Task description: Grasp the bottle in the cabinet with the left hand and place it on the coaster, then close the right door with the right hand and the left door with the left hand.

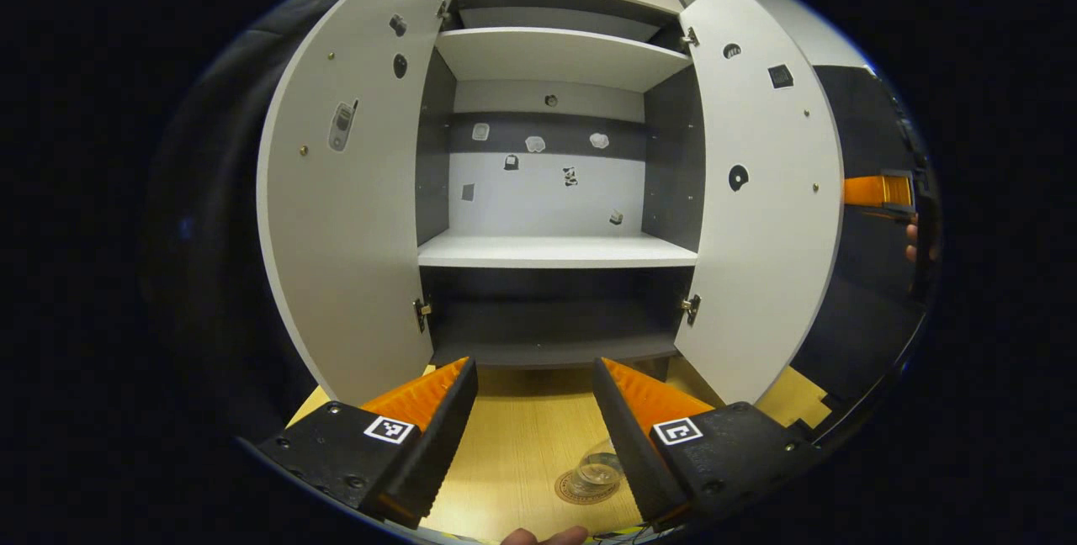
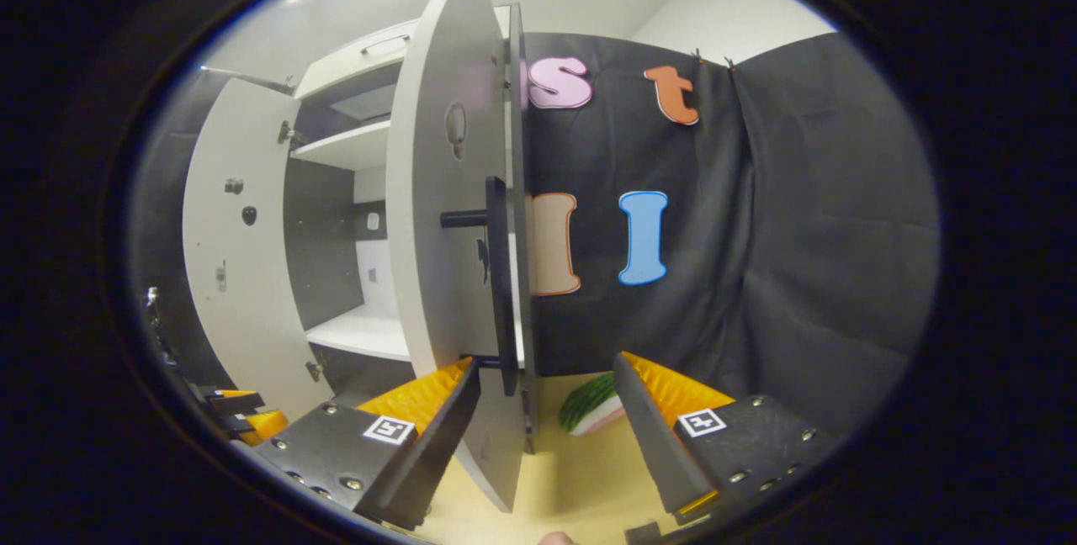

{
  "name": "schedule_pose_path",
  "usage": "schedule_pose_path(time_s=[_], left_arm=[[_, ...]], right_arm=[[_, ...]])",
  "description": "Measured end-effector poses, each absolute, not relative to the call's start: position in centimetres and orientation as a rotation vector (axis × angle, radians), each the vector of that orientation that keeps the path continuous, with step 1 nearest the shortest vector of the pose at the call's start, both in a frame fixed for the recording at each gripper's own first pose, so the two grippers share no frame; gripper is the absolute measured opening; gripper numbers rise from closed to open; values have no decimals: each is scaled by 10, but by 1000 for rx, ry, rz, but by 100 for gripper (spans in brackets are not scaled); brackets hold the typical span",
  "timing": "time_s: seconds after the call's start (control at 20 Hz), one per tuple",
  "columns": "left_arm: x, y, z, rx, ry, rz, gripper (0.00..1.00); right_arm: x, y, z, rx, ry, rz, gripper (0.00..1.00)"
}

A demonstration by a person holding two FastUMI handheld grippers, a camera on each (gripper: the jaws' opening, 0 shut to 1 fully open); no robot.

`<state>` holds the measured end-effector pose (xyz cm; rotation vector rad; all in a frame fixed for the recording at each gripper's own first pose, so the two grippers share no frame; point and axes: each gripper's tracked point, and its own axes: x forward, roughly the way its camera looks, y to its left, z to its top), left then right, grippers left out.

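In the left gripper view, the left gripper hangs above the wooden table with its jaws spread wide and nothing between them. The bottle, clear and seen from above, stands on the round coaster low in the picture, just inside the right-hand finger and partly hidden by it, below the level of the fingertips. Beyond the fingers the cabinet stands open, its shelves bare of objects. The left door and the right door both swing outward. At the far right edge, the right gripper shows in part, with a hand beside it.

In the right gripper view, the right gripper has its jaws spread. The right door's edge and its dark bar handle stand between the fingers, nearer the left-hand one; contact cannot be told. A green striped object lies on the table beyond the door. The left gripper shows at the lower left.
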<state>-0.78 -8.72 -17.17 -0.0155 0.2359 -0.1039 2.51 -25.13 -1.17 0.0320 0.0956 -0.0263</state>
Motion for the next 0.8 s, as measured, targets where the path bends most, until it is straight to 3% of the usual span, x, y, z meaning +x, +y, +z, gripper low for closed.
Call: schedule_pose_path(time_s=[0.75,0.8], left_arm=[[-28,-28,-171,-28,232,1,88],[-28,-23,-170,-34,231,10,88]], right_arm=[[68,-141,-21,66,88,156,98],[71,-134,-21,69,86,167,94]])
